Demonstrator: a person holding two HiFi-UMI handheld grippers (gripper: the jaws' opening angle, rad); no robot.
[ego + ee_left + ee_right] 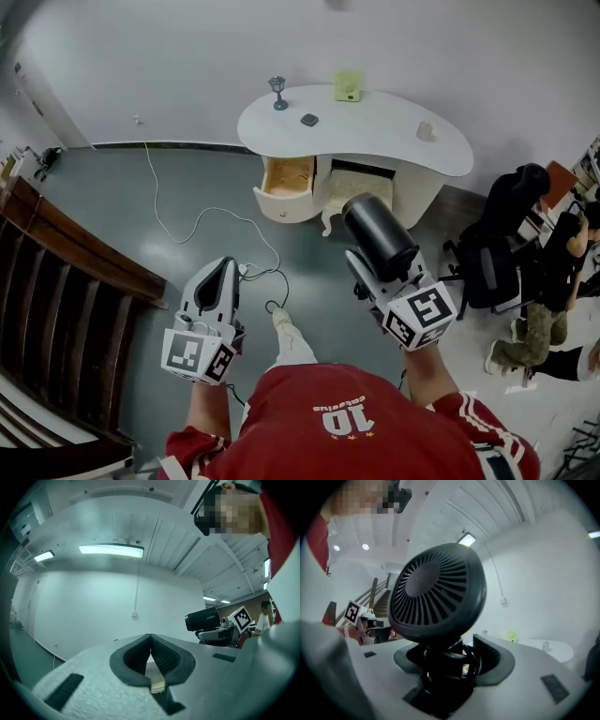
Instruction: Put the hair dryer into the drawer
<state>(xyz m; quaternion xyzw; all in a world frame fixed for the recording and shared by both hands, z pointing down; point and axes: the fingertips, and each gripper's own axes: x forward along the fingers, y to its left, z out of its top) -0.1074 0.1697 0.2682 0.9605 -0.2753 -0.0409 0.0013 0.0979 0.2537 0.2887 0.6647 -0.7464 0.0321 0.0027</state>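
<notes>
We hold both arms forward, grippers level, side by side, well apart. Our left gripper (151, 641): jaws closed tip to tip, nothing between them, marker cube (199, 356) at wrist end. Our right gripper (451, 657): jaws wide, pads clamped on handle of hair dryer (436, 592), its head above jaws. Right marker cube (420, 317) sits just ahead of our forearm.

A white wall (187, 56) bounds the far side of the room. The floor (112, 206) is smooth and grey. A white curved desk (375, 127) stands against the wall. A dark wooden staircase (56, 281) occupies the left edge. A black office chair (502, 239) stands right of the desk. A ceiling light strip (111, 550) is lit.
</notes>
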